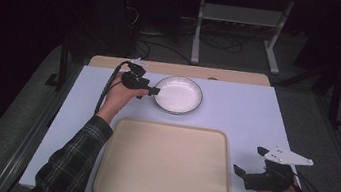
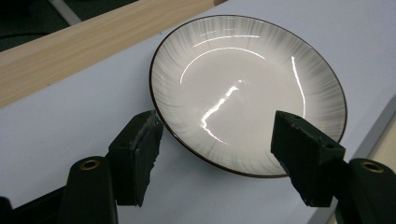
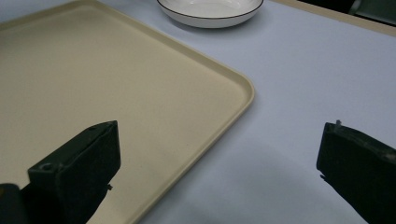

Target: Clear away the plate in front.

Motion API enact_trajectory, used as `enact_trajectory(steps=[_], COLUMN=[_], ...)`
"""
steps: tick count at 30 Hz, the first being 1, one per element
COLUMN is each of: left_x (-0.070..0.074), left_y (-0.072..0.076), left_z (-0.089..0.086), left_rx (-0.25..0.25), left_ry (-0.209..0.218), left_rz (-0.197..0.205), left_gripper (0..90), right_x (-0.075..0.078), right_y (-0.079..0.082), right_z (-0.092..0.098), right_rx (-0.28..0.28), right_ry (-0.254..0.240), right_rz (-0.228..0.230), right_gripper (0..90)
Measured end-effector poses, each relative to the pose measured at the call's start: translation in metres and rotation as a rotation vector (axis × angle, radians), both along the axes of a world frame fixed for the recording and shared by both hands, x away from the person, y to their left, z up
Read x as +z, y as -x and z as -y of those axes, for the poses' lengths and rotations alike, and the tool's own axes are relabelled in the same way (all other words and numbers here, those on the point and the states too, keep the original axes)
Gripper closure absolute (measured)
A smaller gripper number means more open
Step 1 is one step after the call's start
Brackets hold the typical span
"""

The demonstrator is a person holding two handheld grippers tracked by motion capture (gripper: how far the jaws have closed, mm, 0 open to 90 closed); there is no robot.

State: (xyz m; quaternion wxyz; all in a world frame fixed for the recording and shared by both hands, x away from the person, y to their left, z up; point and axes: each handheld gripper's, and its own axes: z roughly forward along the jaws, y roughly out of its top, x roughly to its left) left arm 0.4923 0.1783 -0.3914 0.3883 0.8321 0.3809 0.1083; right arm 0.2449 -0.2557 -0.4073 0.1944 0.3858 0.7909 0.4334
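A white shallow plate [image 1: 177, 95] with a dark rim rests on the pale blue table cover, beyond a beige tray [image 1: 166, 164]. My left gripper [image 1: 154, 91] is at the plate's left edge, open, its jaws straddling the near rim of the plate [image 2: 243, 88] without clear contact. My right gripper [image 1: 250, 162] hovers open just right of the tray's right edge, nothing between its jaws. In the right gripper view the tray [image 3: 93, 84] lies to the left and the plate [image 3: 210, 11] lies far ahead.
The pale blue cover [image 1: 247, 112] spreads over the table, with a wooden strip [image 1: 182, 70] along the far edge. A white metal stand [image 1: 239, 25] is on the floor beyond the table. Cables trail from both grippers.
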Motion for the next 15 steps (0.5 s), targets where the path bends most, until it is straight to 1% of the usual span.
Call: enact_trajectory(steps=[5,10,15], left_x=[-0.009,-0.021,-0.027], left_y=[-0.008,-0.015,-0.019], left_z=[0.003,0.004,0.006], left_rx=[0.013,0.022,0.028], left_ry=[0.002,-0.011,-0.018], left_rz=[-0.011,-0.047,-0.064], left_gripper=[33.7,33.8,34.1], right_x=[0.0,-0.001,-0.001], right_y=[0.0,0.0,0.0], right_z=[0.001,0.001,0.001], right_rx=[0.002,0.001,0.001], right_ry=[-0.001,-0.003,-0.002], right_rz=[0.001,0.0,0.0], right_gripper=[0.0,0.0,0.0])
